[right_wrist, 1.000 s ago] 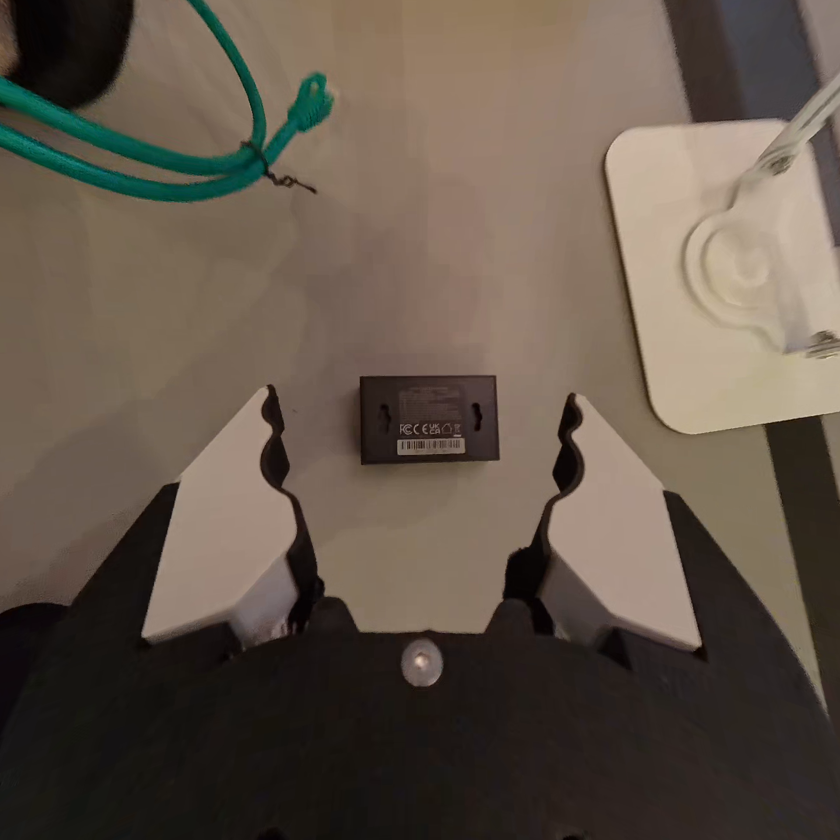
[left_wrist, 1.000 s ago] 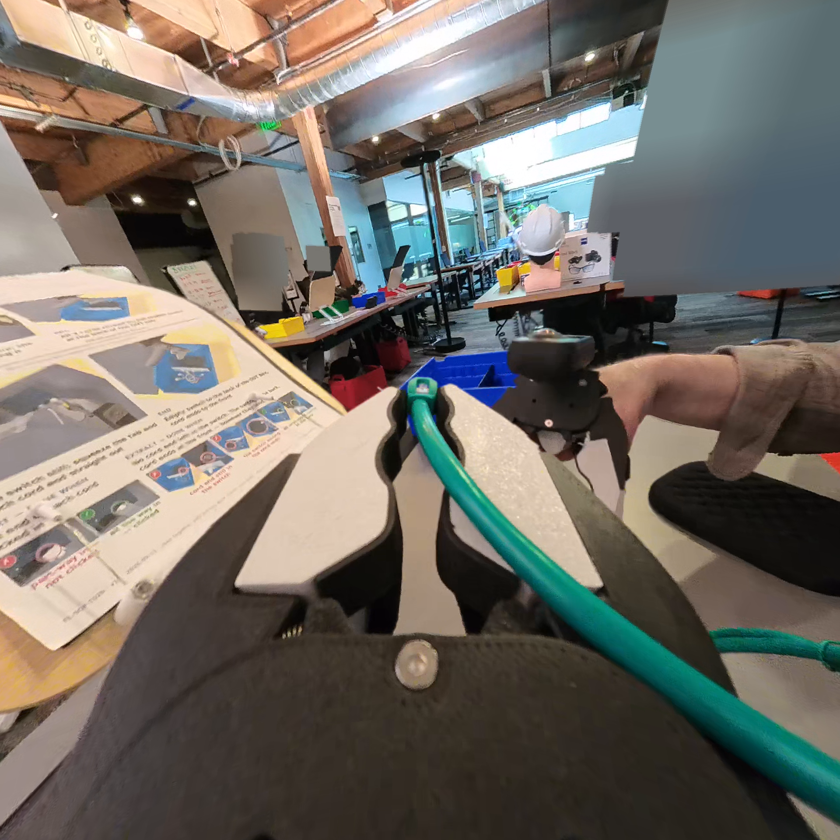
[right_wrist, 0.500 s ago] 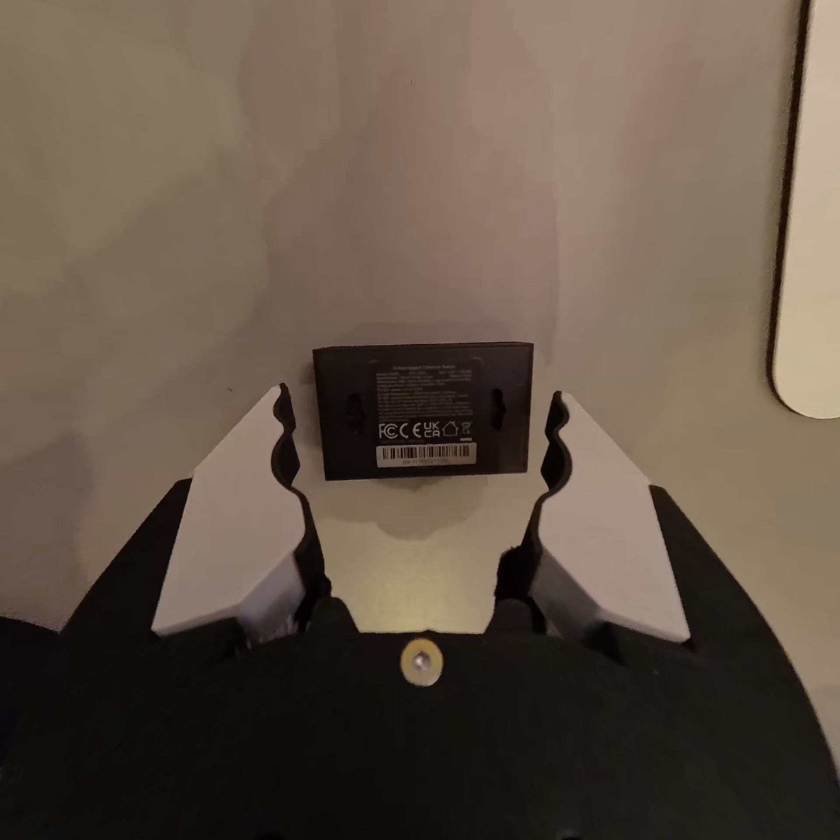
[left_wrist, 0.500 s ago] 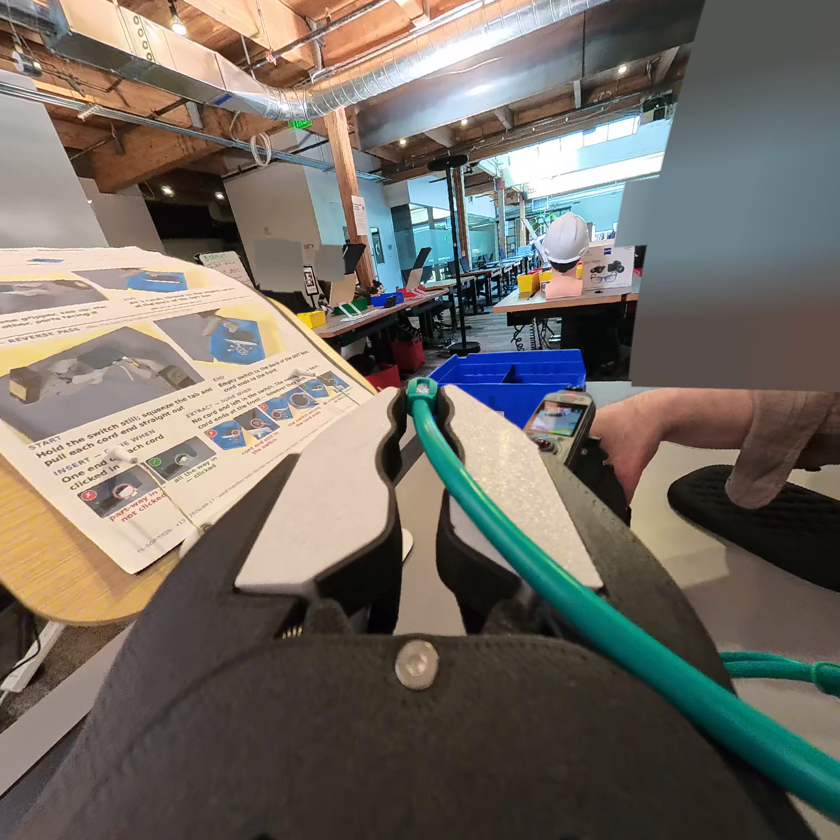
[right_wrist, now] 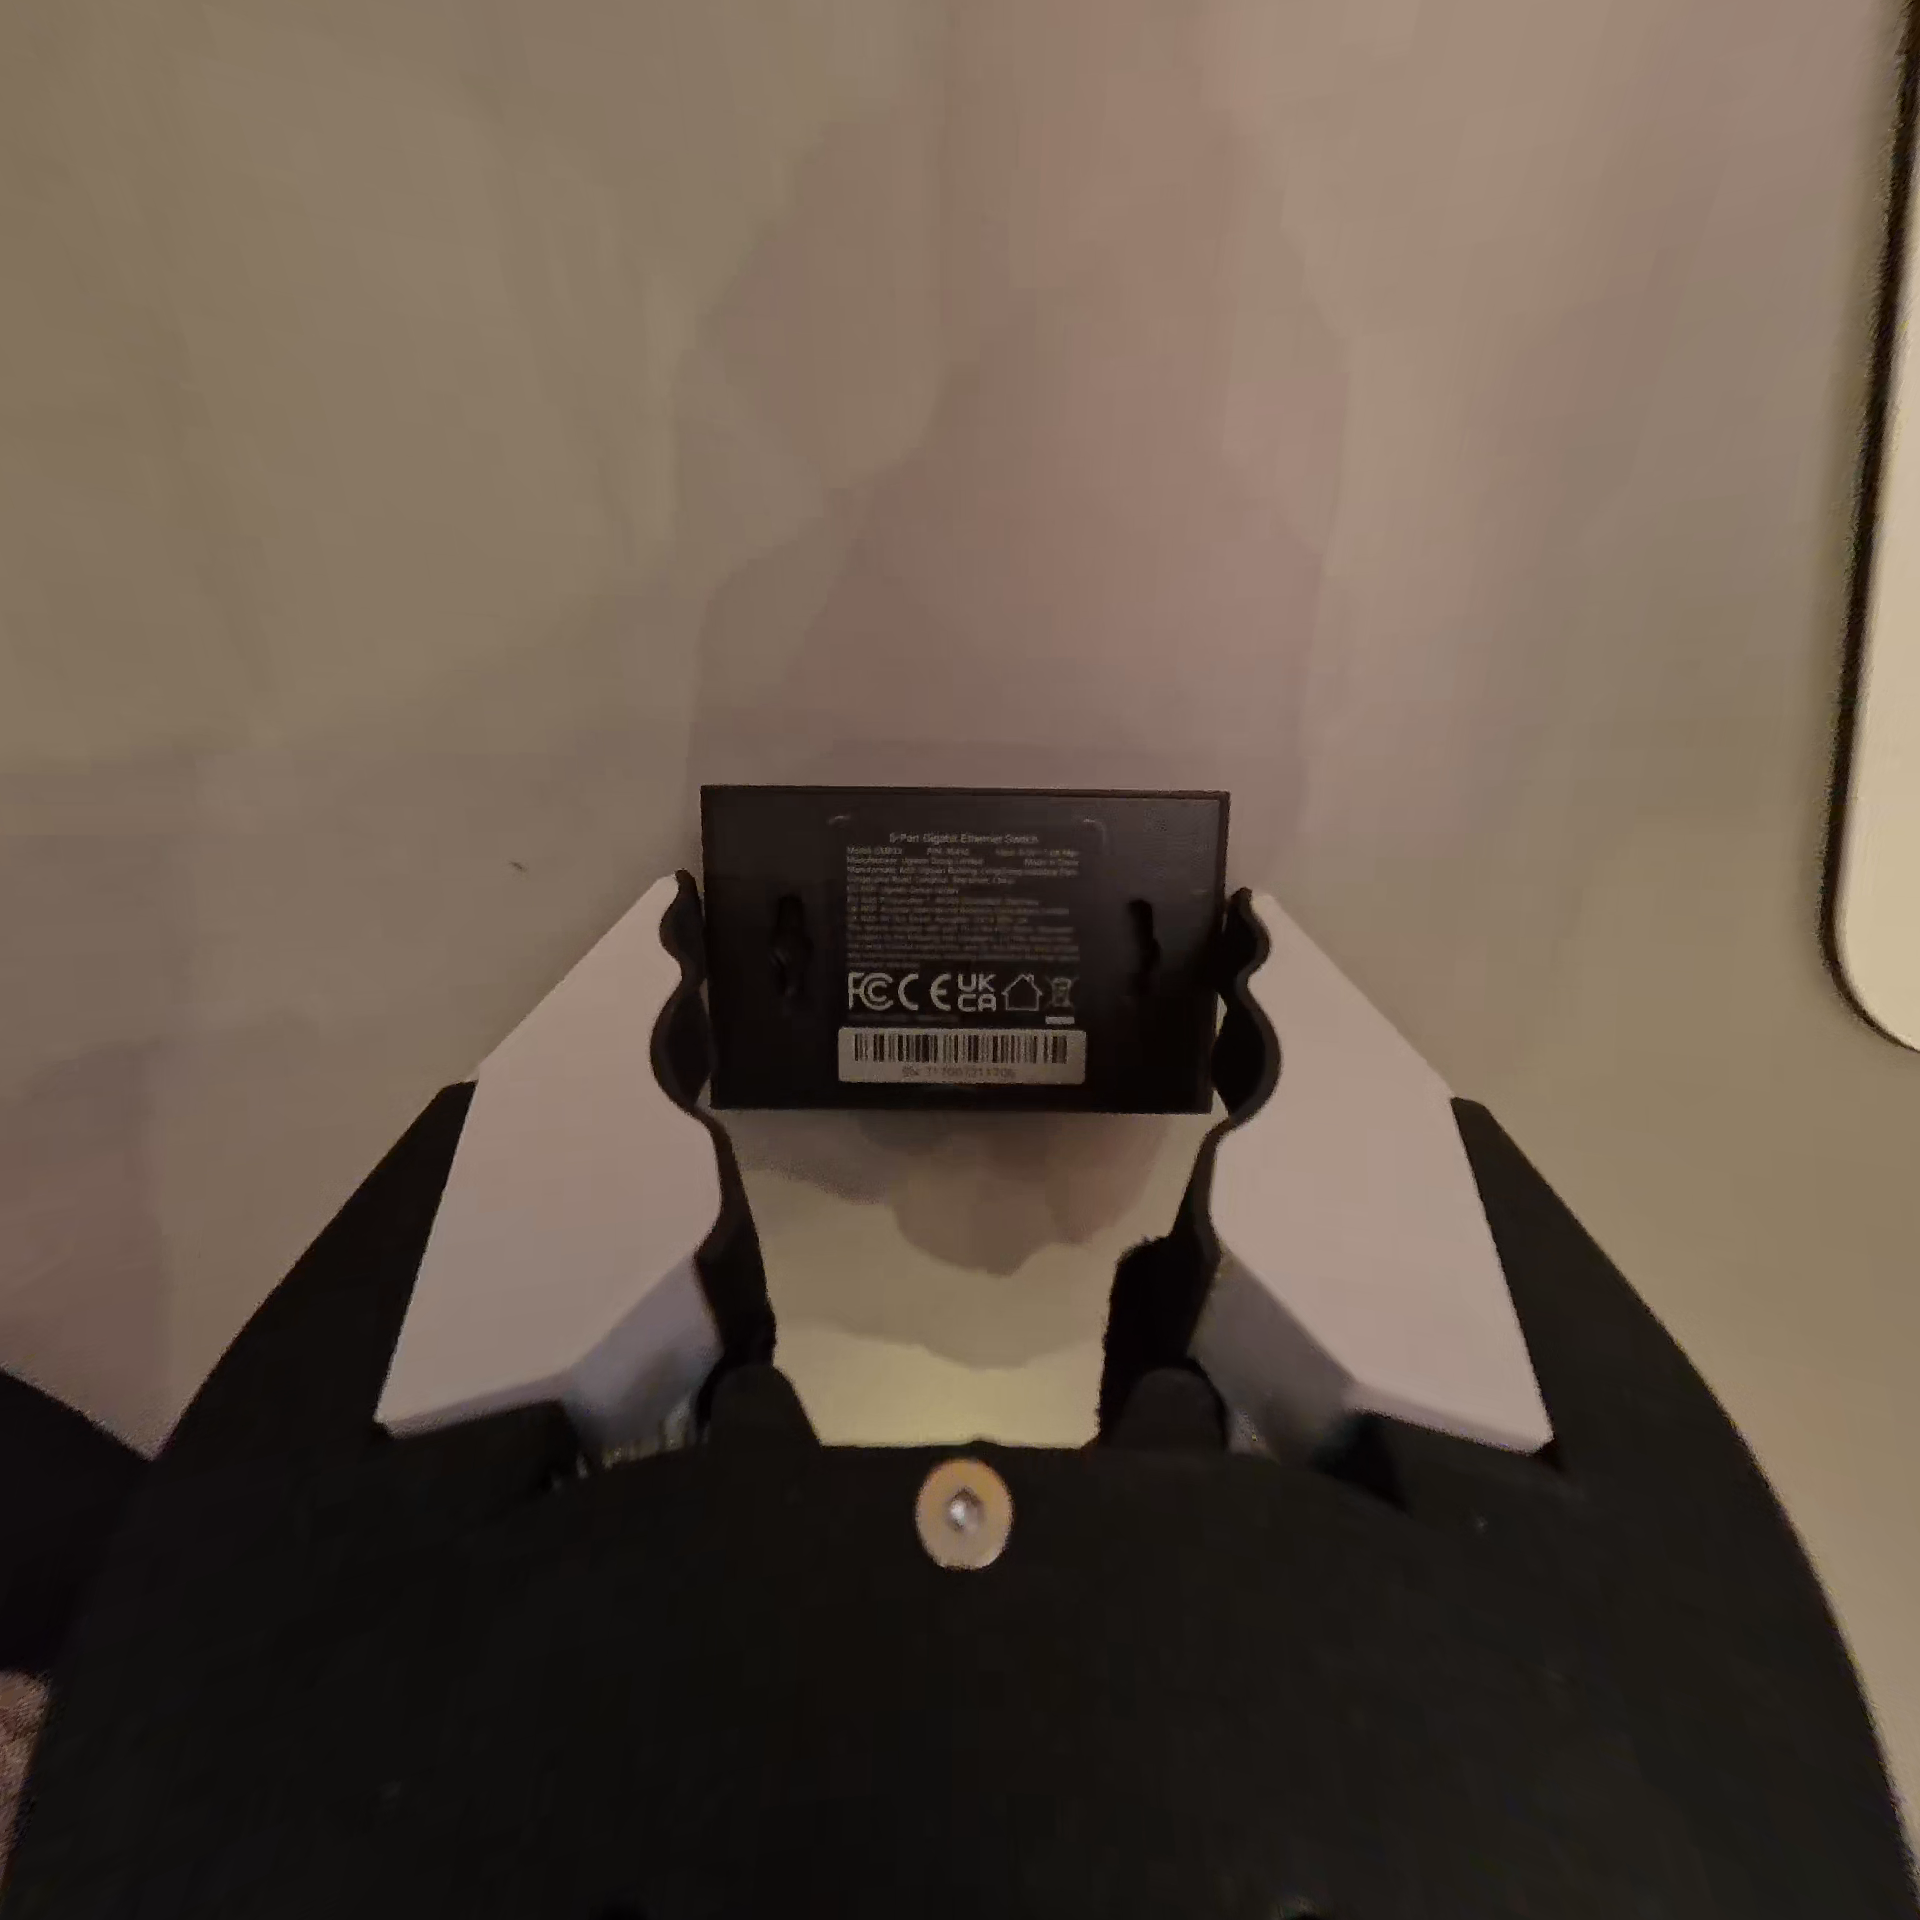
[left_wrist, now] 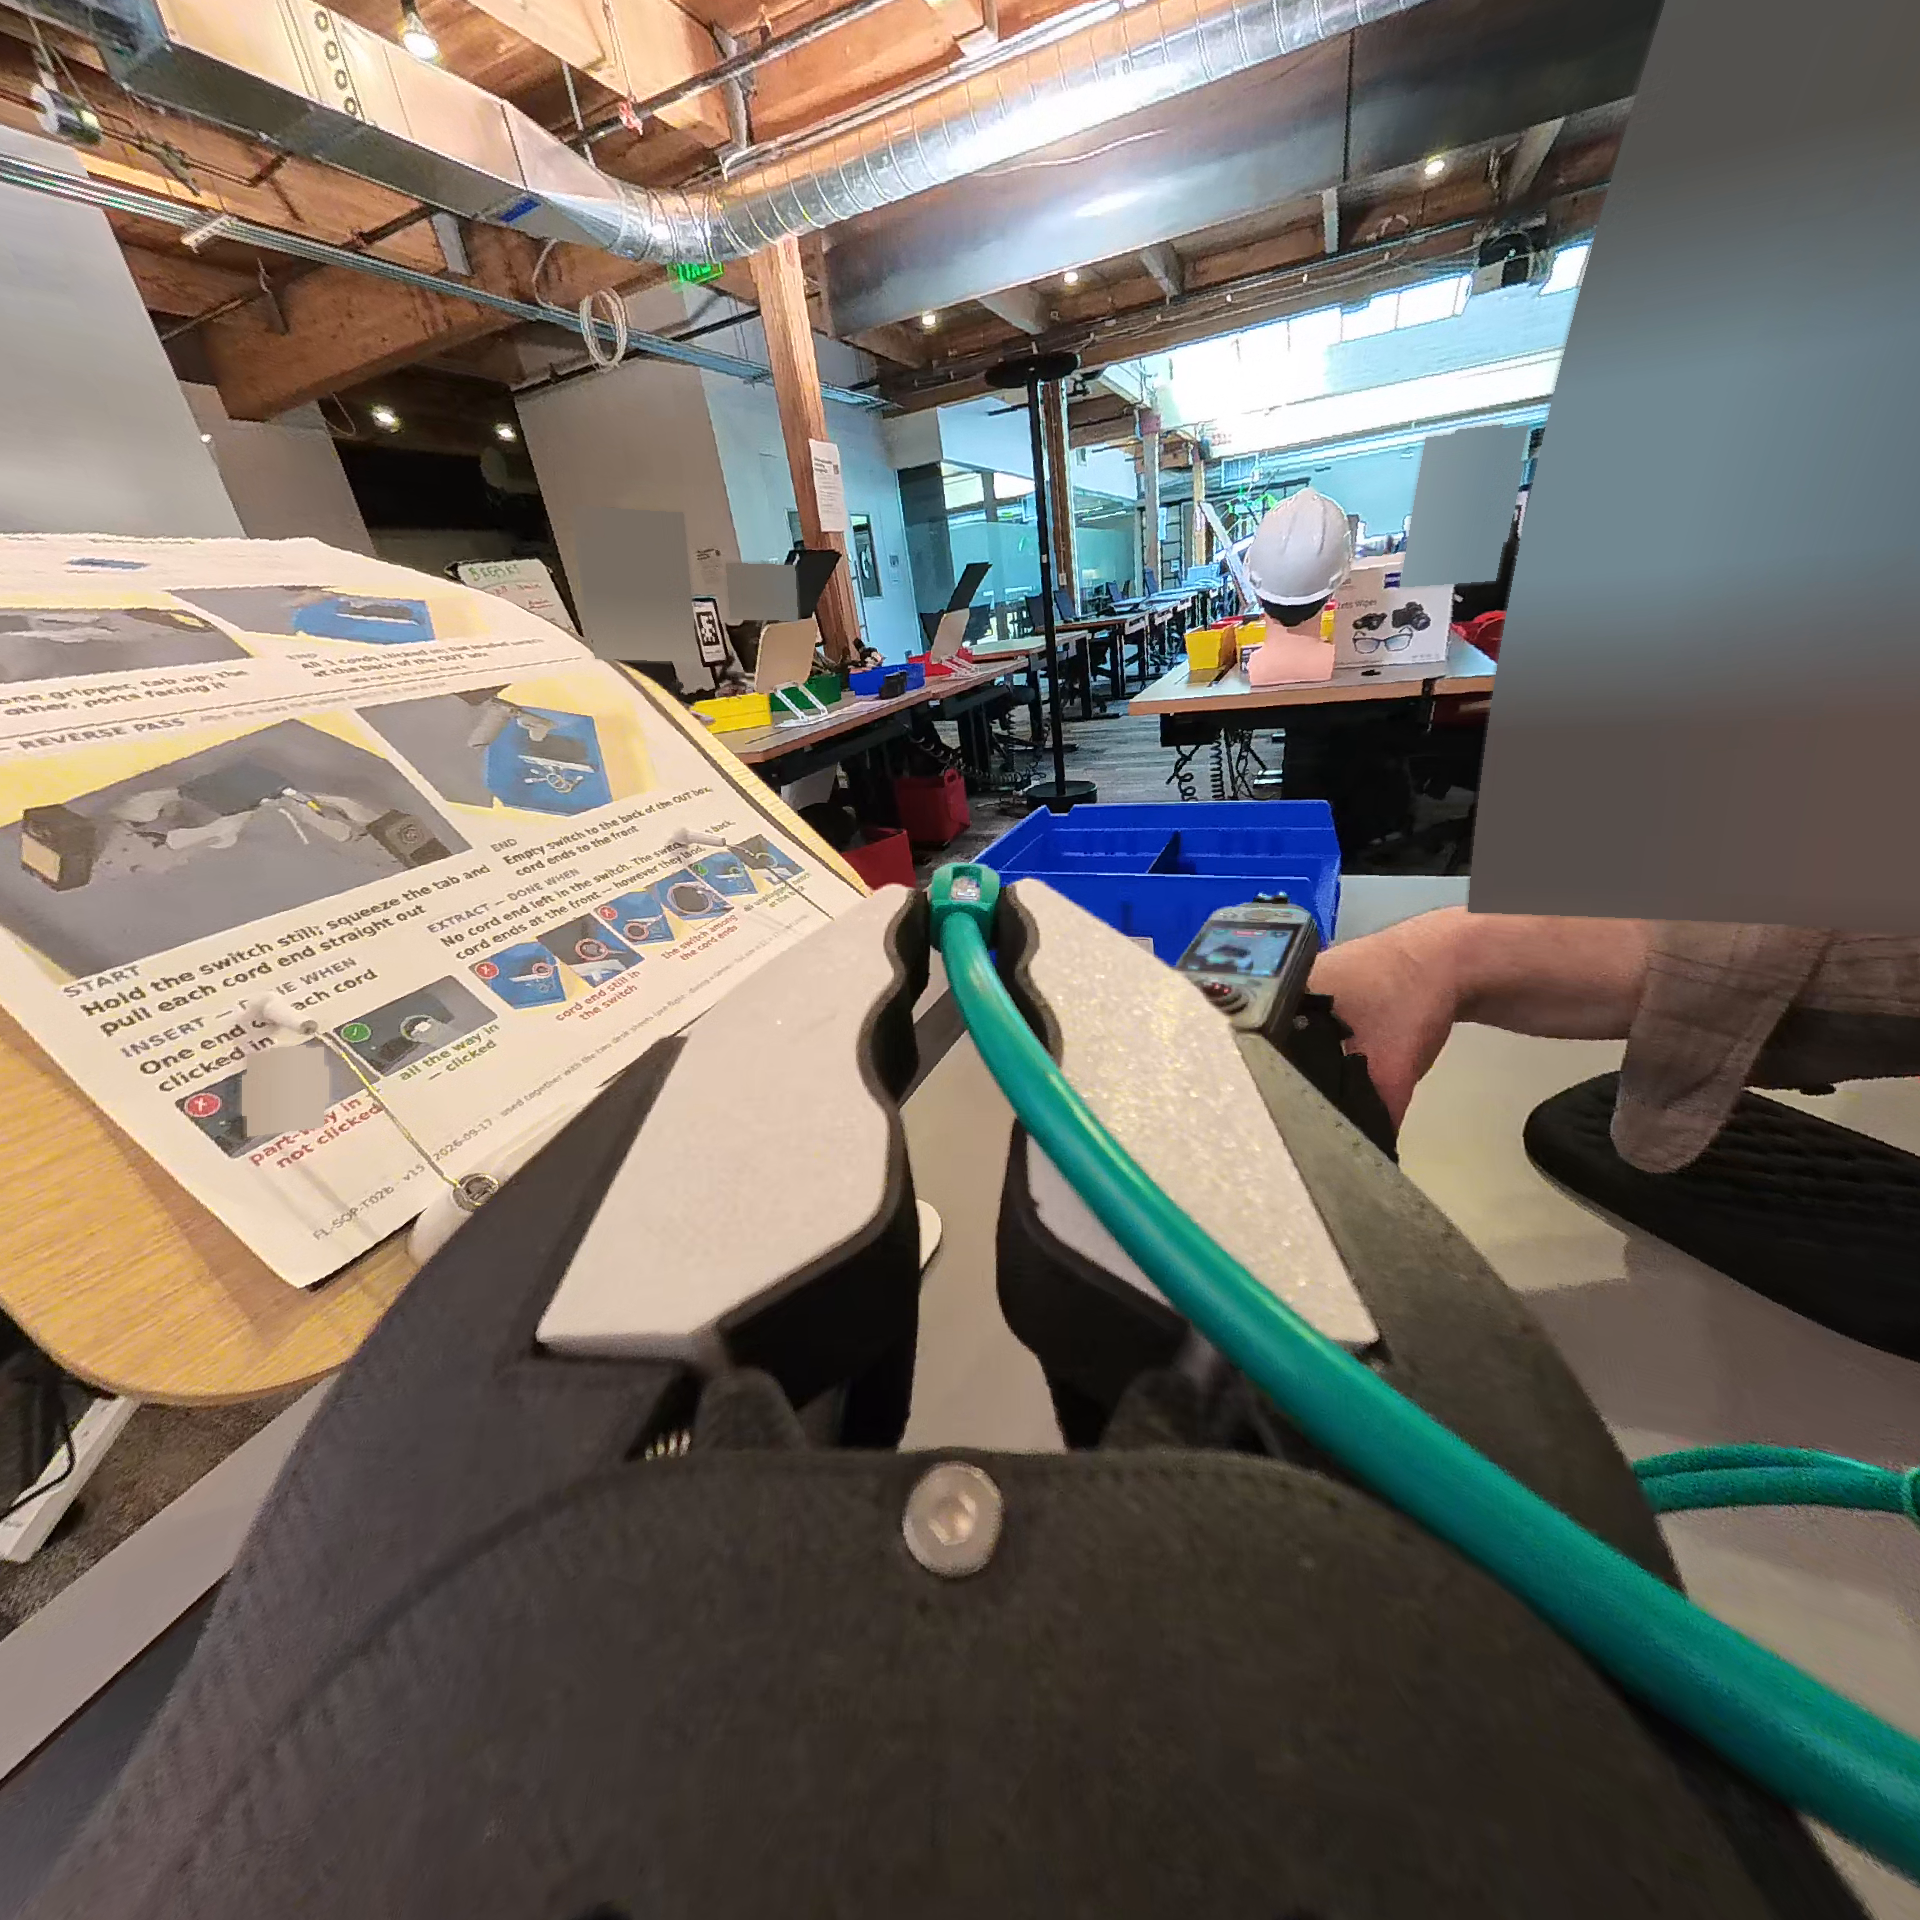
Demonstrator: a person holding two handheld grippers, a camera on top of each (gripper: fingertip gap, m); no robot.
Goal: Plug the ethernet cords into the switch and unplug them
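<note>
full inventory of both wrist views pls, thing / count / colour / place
ethernet cord: 1, green, plug end pinched at left gripper's tips, running back right
switch: 1, black, label side up on table, between right gripper's fingers
table: 1, grey, under switch
instruction sheet: 1, white and yellow, on wooden board, left
bin: 1, blue, behind left gripper
hard hat: 1, white, far desk
left gripper: shut on cord
right gripper: fingers against switch's sides
hand: 1, holds right gripper
</note>
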